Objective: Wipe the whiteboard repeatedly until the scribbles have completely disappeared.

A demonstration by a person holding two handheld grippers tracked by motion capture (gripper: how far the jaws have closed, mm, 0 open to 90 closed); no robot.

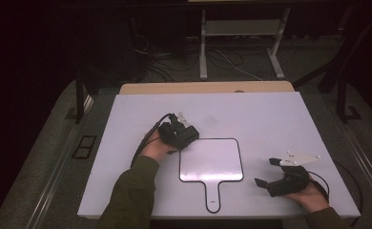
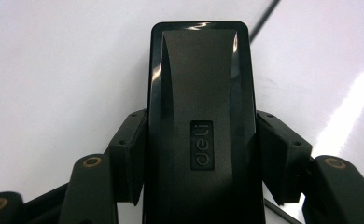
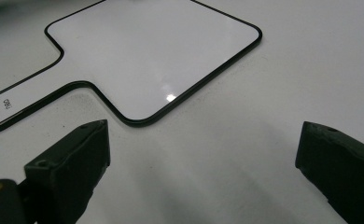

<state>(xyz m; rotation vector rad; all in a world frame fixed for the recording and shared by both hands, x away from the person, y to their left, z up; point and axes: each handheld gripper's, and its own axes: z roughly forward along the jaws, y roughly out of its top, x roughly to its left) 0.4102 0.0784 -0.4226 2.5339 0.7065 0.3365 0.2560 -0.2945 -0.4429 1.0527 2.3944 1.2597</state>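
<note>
a white table [image 1: 270, 119] fills the middle of the high view, with a dark floor and metal table legs behind it at the top of the frame. a small white board [image 1: 211, 160] with a thin black border and a short handle lies flat near the centre, its handle pointing toward the bottom edge of the frame.

the left gripper [image 1: 186, 136] sits just left of centre, at the board's upper left corner, held by a hand coming out of an olive green sleeve [image 1: 131, 195]. its jaws are closed against the two long sides of a glossy black eraser [image 2: 201, 116], a rounded rectangular block with a small embossed logo on its top face. in the left gripper view the eraser runs up the middle of the frame, above the white surface, with a thin black line of the board's border at the upper right.

the right gripper [image 1: 266, 172] rests at the lower right of the high view, on the table beside the board, apart from it. its jaws stand wide apart with nothing between them. in the right gripper view the board's corner and handle lie across the upper left of the frame.
</note>
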